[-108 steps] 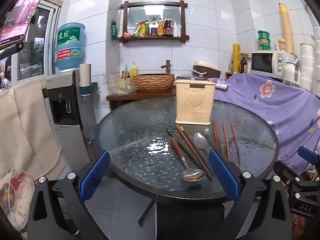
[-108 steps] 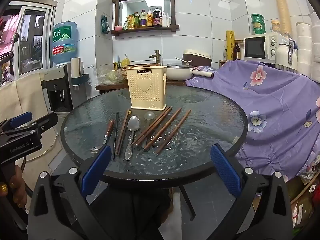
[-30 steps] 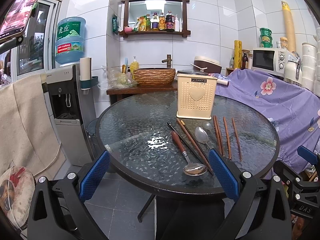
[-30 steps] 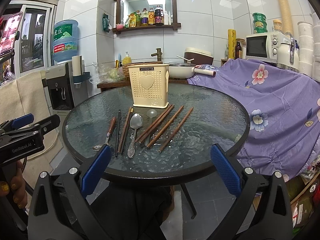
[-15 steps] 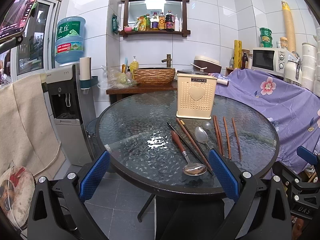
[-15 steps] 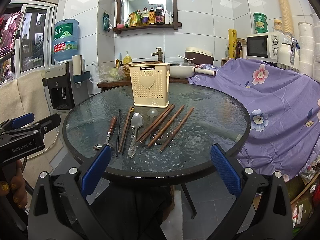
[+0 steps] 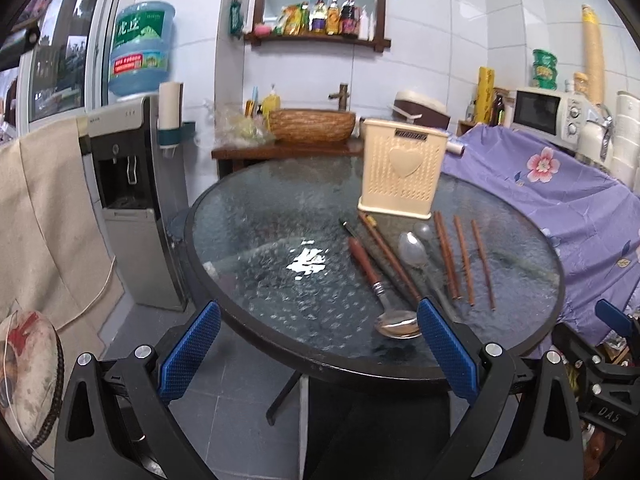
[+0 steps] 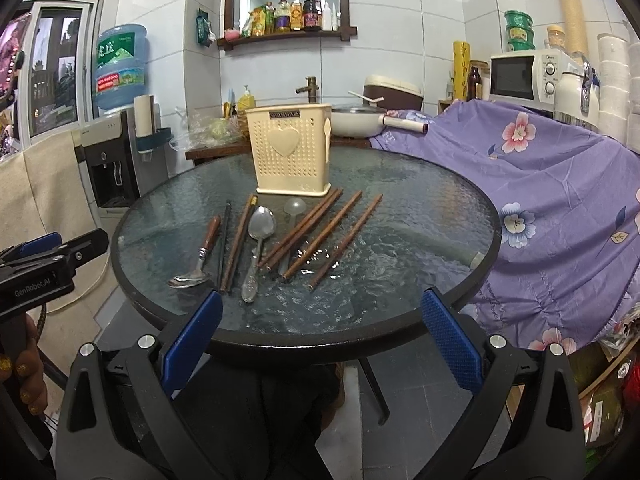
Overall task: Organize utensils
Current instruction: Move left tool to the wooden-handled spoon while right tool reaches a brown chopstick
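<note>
Both wrist views facing the round table (image 7: 248, 264) (seemingly from its near edge)

The right tool (image 8: 318, 330) is held wide open before the round glass bench (image 8: 400, 280); a cream utensil holder (image 8: 290, 150) is stood at the far side; spoons (image 8: 260, 228) and wooden chopsticks (image 8: 324, 236) are laid flat in front; the left tool (image 8: 52, 256) is seen at the left edge.
</note>
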